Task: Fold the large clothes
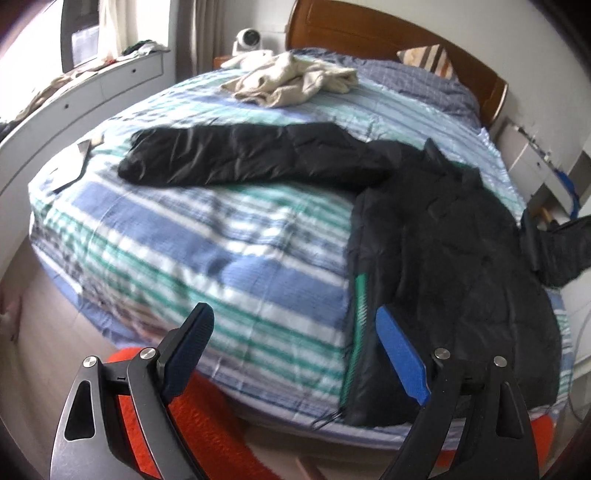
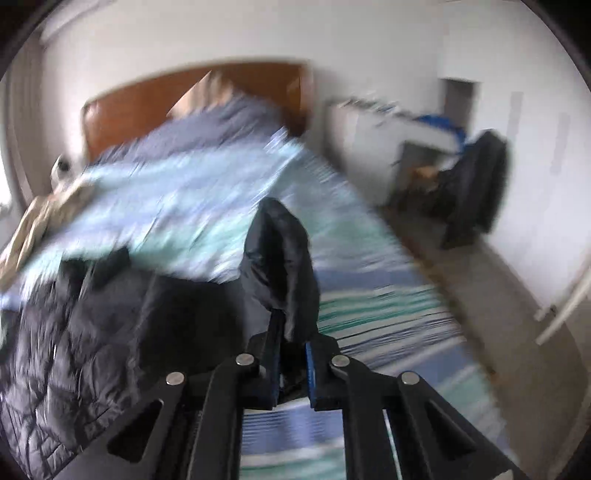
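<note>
In the left wrist view, the left tool (image 1: 291, 328) hangs wide open above the foot end of the bed (image 1: 207, 236), with nothing between its two fingers; one blue pad sits just over the lower hem of the black jacket (image 1: 454, 258). The jacket lies on the striped blue, green and white cover, its body spread along the bed's right side and one sleeve (image 1: 236, 157) stretched flat across the bed toward its left edge. Beyond that sleeve, nearer the wooden headboard (image 1: 369, 33), a crumpled cream garment (image 1: 291, 79) rests on the cover, well apart from the jacket. A striped pillow (image 1: 428, 59) leans against the headboard. At the bed's right edge, the jacket's other sleeve (image 1: 565, 251) is lifted off the cover, with a dark finger of the right tool (image 1: 532, 240) touching it. In the right wrist view, which is blurred, the right tool (image 2: 291, 347) is clamped on the end of that black sleeve (image 2: 280, 258), the fabric rising up out of the narrow gap between the fingers. The quilted body of the jacket (image 2: 74, 350) lies on the bed to the left of the gripped sleeve, and striped cover (image 2: 388, 317) shows to its right. The headboard (image 2: 147, 103) stands at the far end of the bed, and a dark bag-like shape (image 2: 476, 184) sits on the floor beyond the bed's right side, too blurred to make out.
</note>
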